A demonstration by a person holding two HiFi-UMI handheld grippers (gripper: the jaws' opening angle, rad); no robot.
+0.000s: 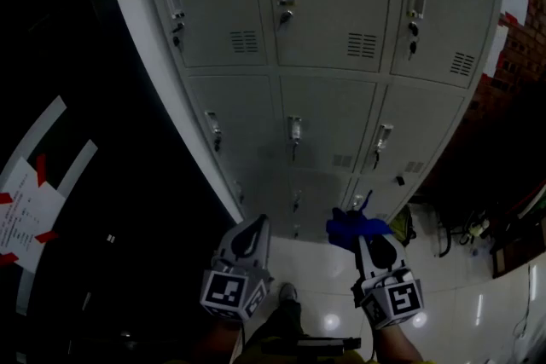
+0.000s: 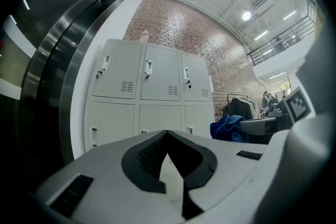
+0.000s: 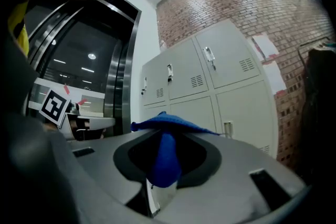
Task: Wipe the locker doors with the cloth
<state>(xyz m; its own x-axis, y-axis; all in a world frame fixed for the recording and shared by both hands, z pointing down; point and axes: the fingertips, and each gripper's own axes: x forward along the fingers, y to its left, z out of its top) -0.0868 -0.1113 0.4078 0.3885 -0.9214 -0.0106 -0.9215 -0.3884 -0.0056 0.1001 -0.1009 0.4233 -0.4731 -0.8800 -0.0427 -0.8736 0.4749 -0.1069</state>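
A bank of grey lockers (image 1: pixel 328 89) stands ahead, three doors wide, each door with a handle and a vent. It also fills the left gripper view as the grey lockers (image 2: pixel 149 97) and the right gripper view as the grey lockers (image 3: pixel 210 86). My right gripper (image 1: pixel 368 239) is shut on a blue cloth (image 1: pixel 354 228), which bunches out over the jaw tips (image 3: pixel 165 152). My left gripper (image 1: pixel 249 236) is shut with nothing in it (image 2: pixel 167 140). Both grippers hang low, some way short of the doors.
A dark glass wall with a curved metal frame (image 1: pixel 102 141) runs along the left. A brick wall (image 1: pixel 516 38) flanks the lockers on the right, with a clothes rack (image 2: pixel 242 107) beyond. The glossy white floor (image 1: pixel 444 303) lies below. A shoe (image 1: pixel 287 294) shows between the grippers.
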